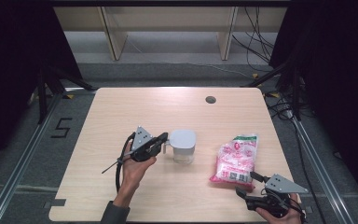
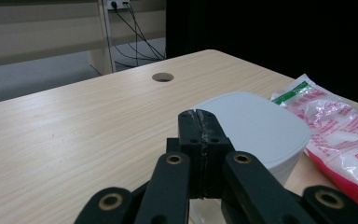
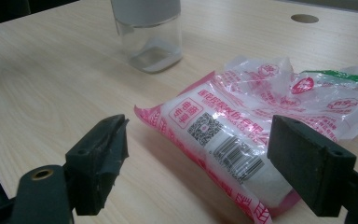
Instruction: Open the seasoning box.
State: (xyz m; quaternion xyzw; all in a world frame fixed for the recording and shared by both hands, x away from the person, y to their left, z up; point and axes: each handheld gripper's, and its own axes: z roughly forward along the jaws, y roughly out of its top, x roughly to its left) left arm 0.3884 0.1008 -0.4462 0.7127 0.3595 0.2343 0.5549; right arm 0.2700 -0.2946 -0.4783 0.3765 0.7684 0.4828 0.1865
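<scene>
The left hand-held gripper [image 1: 164, 138] has its two black jaws pressed flat together, and in the left gripper view [image 2: 200, 140] no thing can be made out between them; the closed tips sit at the near side of a clear, squarish plastic jar with a pale grey lid [image 1: 182, 145], touching or just short of it, though whether they pinch a tab or handle on its side cannot be told. In that same view the grey lid [image 2: 256, 126] lies just beyond and to the right of the tips, seated on the jar. Farther out on that side, well apart from the left hand-held gripper, a pink-and-white printed plastic bag of white grains [image 1: 235, 158] lies flat on the light wooden bench [image 1: 121, 107]. The right hand-held gripper [image 1: 247, 192] rests at the near edge of the bench with its jaws spread wide and nothing in them; the near end of the bag [image 3: 242, 140] lies just ahead, between the lines of the two jaws but untouched. Judging by this, the work is at an early stage: the jar is closed, the bag appears unopened and not yet picked up.
</scene>
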